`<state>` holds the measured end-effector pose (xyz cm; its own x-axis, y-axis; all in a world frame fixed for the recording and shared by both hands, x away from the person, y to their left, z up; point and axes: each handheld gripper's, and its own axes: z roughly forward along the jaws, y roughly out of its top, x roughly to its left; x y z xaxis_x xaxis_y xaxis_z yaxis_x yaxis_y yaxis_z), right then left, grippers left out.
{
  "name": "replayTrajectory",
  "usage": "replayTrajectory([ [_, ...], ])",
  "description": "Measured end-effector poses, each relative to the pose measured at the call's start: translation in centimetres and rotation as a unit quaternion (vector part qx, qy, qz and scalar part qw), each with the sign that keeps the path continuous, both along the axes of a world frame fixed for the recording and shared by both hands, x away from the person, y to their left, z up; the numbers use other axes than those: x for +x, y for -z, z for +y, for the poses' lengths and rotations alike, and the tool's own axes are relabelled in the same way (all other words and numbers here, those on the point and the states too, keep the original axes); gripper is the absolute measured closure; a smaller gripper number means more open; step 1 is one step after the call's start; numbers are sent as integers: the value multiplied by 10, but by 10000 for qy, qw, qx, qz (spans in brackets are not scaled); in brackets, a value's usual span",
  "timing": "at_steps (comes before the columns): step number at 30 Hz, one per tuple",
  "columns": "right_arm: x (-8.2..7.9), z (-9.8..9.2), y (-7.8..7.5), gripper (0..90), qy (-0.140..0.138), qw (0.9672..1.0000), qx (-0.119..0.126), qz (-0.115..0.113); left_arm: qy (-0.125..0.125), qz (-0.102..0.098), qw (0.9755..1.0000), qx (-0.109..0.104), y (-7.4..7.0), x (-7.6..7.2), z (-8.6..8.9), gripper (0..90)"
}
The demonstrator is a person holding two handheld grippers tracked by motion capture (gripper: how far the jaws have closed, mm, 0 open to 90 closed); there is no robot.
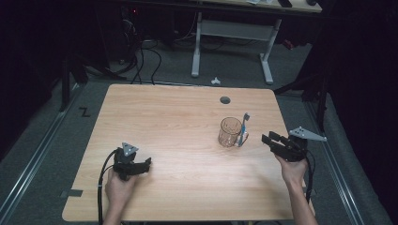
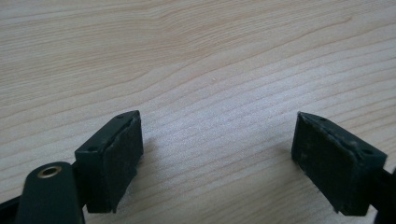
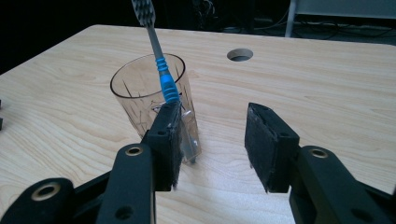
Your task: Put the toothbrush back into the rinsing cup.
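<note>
Both our grippers, left gripper [image 1: 146, 162] and right gripper [image 1: 268, 139], stand open and empty; the toothbrush [image 3: 160, 70] leans outside the cup [image 3: 154, 100], so putting it in remains.

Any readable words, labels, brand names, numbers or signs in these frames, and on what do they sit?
None can be read.
Cup: clear, with thin scratch-like lines, no print.
Toothbrush: blue and grey handle, no brand legible.
Table: bare wood grain and a round hole, no label.
Left gripper and right gripper: black, unmarked.
Floor: a dark Z-shaped mark, not clearly a letter.
</note>
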<state>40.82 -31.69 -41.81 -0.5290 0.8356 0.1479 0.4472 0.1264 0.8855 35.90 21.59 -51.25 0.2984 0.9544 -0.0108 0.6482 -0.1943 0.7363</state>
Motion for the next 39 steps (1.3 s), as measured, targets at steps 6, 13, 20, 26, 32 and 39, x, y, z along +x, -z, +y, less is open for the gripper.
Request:
replayTrajectory([
  [6, -5, -1, 2, 566, -12, 10000, 11, -13, -1, 1, 10000, 0, 0, 0, 0, 172],
  [13, -6, 1, 10, 567, -20, 10000, -39, 53, 0, 1, 10000, 2, 0, 0, 0, 172],
  [20, -7, 2, 15, 567, -9, 9999, -67, 85, -2, 0, 10000, -1, 0, 0, 0, 171],
  [26, -10, -1, 22, 568, 34, 9999, -44, 131, -2, 0, 10000, -1, 0, 0, 0, 171],
  [32, -12, -2, 27, 568, 68, 9998, -42, 164, -1, 1, 10000, 0, 0, 0, 0, 171],
  [39, -14, -5, 33, 572, 115, 9997, -53, 200, -1, 1, 10000, 0, 0, 0, 0, 171],
])
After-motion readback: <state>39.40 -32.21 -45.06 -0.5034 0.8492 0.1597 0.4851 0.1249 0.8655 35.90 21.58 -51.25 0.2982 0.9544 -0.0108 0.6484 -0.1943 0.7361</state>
